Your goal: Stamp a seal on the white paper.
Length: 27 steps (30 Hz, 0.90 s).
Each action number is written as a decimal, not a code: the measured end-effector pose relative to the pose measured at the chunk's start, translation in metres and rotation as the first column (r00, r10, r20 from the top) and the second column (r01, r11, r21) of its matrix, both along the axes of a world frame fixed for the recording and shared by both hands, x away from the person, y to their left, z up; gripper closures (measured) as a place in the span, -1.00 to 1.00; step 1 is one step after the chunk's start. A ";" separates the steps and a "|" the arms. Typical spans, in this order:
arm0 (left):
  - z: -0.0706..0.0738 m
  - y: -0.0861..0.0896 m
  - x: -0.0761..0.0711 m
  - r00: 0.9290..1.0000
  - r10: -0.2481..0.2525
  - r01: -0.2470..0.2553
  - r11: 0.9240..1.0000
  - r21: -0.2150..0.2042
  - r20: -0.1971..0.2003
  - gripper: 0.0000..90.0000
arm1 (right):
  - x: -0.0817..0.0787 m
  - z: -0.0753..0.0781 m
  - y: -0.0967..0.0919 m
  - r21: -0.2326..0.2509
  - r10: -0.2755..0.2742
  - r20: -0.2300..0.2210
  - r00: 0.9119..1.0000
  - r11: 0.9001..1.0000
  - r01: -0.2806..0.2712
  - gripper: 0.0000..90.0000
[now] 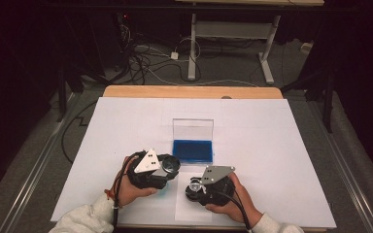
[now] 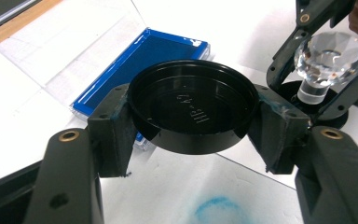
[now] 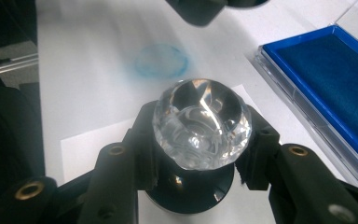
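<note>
Your left gripper clamps the round black plastic cap, while your right gripper grips the upright black-based, faceted clear-crystal-knobbed stamp just right of it, blue ink pad beyond both.

The middle of the bench is blocked by the open ink pad case with its upright lid; wide free room is left on both sides.

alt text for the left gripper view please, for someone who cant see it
The left gripper clamps a round black cap by its rim between its two black jaws, above white paper with a faint blue ring smudge. Behind lies an open blue ink pad; at upper right, the right gripper holds a crystal-topped stamp.
</note>
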State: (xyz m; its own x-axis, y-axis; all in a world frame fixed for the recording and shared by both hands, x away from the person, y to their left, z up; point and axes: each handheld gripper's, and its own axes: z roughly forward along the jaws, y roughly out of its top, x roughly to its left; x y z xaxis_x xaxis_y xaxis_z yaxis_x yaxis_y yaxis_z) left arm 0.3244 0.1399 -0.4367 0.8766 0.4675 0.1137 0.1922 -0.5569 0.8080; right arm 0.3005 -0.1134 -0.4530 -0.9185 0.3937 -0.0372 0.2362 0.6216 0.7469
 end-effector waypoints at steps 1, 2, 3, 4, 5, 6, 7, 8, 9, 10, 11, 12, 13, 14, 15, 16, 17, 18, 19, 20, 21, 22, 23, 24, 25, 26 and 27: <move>0.000 0.001 0.000 1.000 0.000 0.000 1.000 -0.001 0.000 -0.18 | 0.000 -0.001 0.000 -0.004 0.006 -0.001 1.000 1.000 -0.006 0.27; 0.001 0.001 0.000 1.000 0.000 0.000 1.000 -0.001 0.002 -0.18 | 0.000 -0.001 0.000 -0.007 0.005 -0.001 1.000 1.000 -0.005 0.27; 0.001 0.001 0.000 1.000 0.001 0.000 1.000 -0.002 0.004 -0.18 | 0.000 -0.001 0.001 -0.016 -0.003 0.000 1.000 1.000 0.003 0.27; 0.001 0.001 0.000 1.000 0.001 -0.001 1.000 -0.006 0.003 -0.18 | 0.001 -0.002 0.001 -0.022 0.001 0.000 1.000 1.000 -0.001 0.27; 0.002 0.001 0.000 1.000 0.002 -0.002 1.000 -0.007 0.004 -0.18 | 0.001 -0.002 0.001 -0.021 0.004 -0.004 1.000 1.000 -0.004 0.27; 0.002 0.001 -0.001 1.000 0.002 -0.002 1.000 -0.007 0.004 -0.18 | 0.001 -0.003 0.001 -0.024 0.002 -0.004 1.000 1.000 -0.002 0.27; 0.002 0.002 -0.001 1.000 0.002 -0.002 1.000 -0.009 0.004 -0.18 | 0.001 -0.003 0.001 -0.031 -0.001 -0.003 1.000 1.000 0.001 0.27; 0.002 0.002 -0.001 1.000 0.003 -0.003 1.000 -0.010 0.004 -0.18 | 0.001 -0.004 0.001 -0.026 -0.005 -0.005 1.000 1.000 0.005 0.27; 0.002 0.002 -0.001 1.000 0.002 -0.002 1.000 -0.010 0.004 -0.18 | 0.002 -0.004 0.001 -0.024 -0.001 -0.010 1.000 1.000 0.001 0.27; 0.002 0.002 -0.001 1.000 0.003 -0.003 1.000 -0.010 0.004 -0.18 | 0.002 -0.005 0.001 -0.031 0.000 -0.008 1.000 1.000 0.000 0.27; 0.002 0.002 -0.001 1.000 0.003 -0.003 1.000 -0.010 0.004 -0.18 | 0.002 -0.005 0.001 -0.037 0.000 -0.005 1.000 0.999 0.000 0.27; 0.002 0.002 -0.001 1.000 0.002 -0.002 1.000 -0.012 0.003 -0.18 | 0.003 -0.006 0.001 -0.031 0.001 -0.007 1.000 1.000 -0.001 0.27; 0.002 0.002 -0.001 1.000 0.003 -0.003 1.000 -0.011 0.004 -0.18 | 0.003 -0.006 0.001 -0.032 0.002 -0.006 1.000 0.999 -0.002 0.27; 0.002 0.002 -0.001 1.000 0.003 -0.003 1.000 -0.012 0.003 -0.18 | 0.003 -0.006 0.002 -0.031 0.003 -0.006 1.000 1.000 -0.003 0.27; 0.002 0.002 0.000 1.000 0.003 -0.003 1.000 -0.013 0.002 -0.18 | 0.003 -0.006 0.002 -0.030 0.002 -0.005 1.000 1.000 -0.002 0.27; 0.002 0.002 -0.001 1.000 0.003 -0.003 1.000 -0.012 0.002 -0.18 | 0.003 -0.006 0.002 -0.028 0.003 -0.005 1.000 1.000 -0.003 0.27; 0.002 0.002 -0.001 1.000 0.003 -0.003 1.000 -0.013 0.002 -0.18 | 0.003 -0.006 0.002 -0.032 0.003 -0.004 1.000 0.999 -0.003 0.27; 0.002 0.002 -0.001 1.000 0.002 -0.002 1.000 -0.014 0.001 -0.18 | 0.003 -0.006 0.002 -0.035 0.002 -0.004 1.000 0.999 -0.002 0.27; 0.002 0.002 -0.001 1.000 0.002 -0.002 1.000 -0.012 0.002 -0.18 | 0.002 -0.006 0.003 -0.035 0.000 -0.005 1.000 0.999 0.000 0.28; 0.002 0.002 -0.001 1.000 0.001 -0.001 1.000 -0.011 0.002 -0.18 | 0.002 -0.006 0.003 -0.042 0.004 -0.003 1.000 0.999 -0.005 0.28; 0.002 0.002 -0.001 1.000 0.001 -0.001 1.000 -0.013 0.001 -0.18 | 0.001 -0.007 0.003 -0.044 0.005 -0.008 1.000 0.999 -0.005 0.28; 0.002 0.002 -0.001 1.000 0.001 -0.001 1.000 -0.012 0.000 -0.18 | 0.001 -0.007 0.003 -0.047 0.002 -0.009 1.000 0.999 -0.003 0.29; 0.002 0.002 -0.001 1.000 0.001 -0.001 1.000 -0.011 0.000 -0.18 | 0.000 -0.008 0.003 -0.058 0.010 -0.022 1.000 0.998 -0.011 0.30; 0.002 0.002 -0.001 1.000 0.000 0.000 1.000 -0.012 -0.001 -0.18 | 0.000 -0.009 0.003 -0.050 0.007 -0.029 1.000 0.999 -0.009 0.31; 0.002 0.002 -0.001 1.000 0.000 0.000 1.000 -0.012 -0.001 -0.18 | 0.000 -0.009 0.001 -0.043 0.002 -0.036 0.999 0.999 -0.004 0.32; 0.002 0.002 -0.001 1.000 0.001 -0.001 1.000 -0.011 0.000 -0.18 | 0.001 -0.009 0.001 -0.042 0.005 -0.038 0.999 0.999 -0.007 0.32; 0.002 0.002 -0.001 1.000 0.001 -0.001 1.000 -0.013 -0.001 -0.18 | 0.001 -0.009 0.001 -0.041 0.006 -0.038 0.999 0.999 -0.008 0.32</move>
